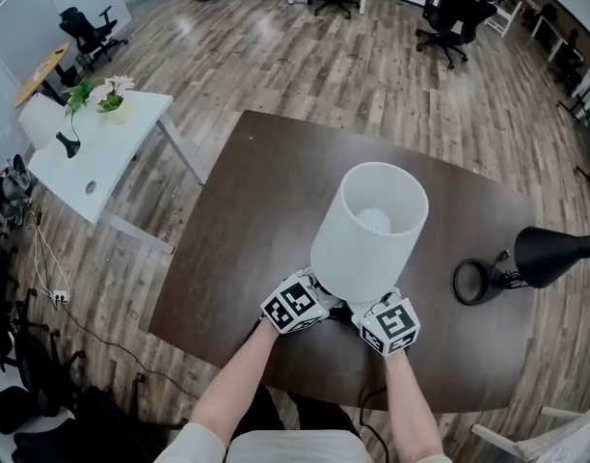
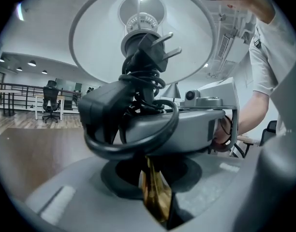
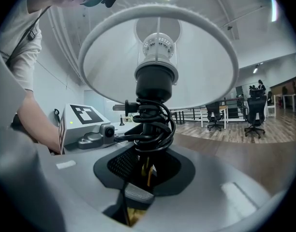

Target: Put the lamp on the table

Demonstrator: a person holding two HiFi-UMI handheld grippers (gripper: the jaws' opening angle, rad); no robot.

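Lamp: white, upright, over the near edge of the dark brown table, right in front of the person. Base hidden under the shade, so can't tell if it touches the tabletop.
Shade: white drum, open end up; bulb shows inside from the head view.
Stem: brass-coloured, below the shade, sits between both grippers' jaws.
Cord: black, coiled round the stem just above the jaws; plug sticks out near the socket, prongs to the right in the left gripper view.
L gripper: jaws drawn in tight on the brass stem, black pads either side, no gap seen.
R gripper: same, jaws clamped on the stem from the opp. side, coil resting just over them.
Grippers vs each other: facing, nearly touching under the shade; marker cubes side by side at the table's near edge.
Black desk lamp: lying at the table's right side, well apart from the white one.
White side table: off to the left on the wood floor, potted plants on it.
Office chairs: far end of the room.
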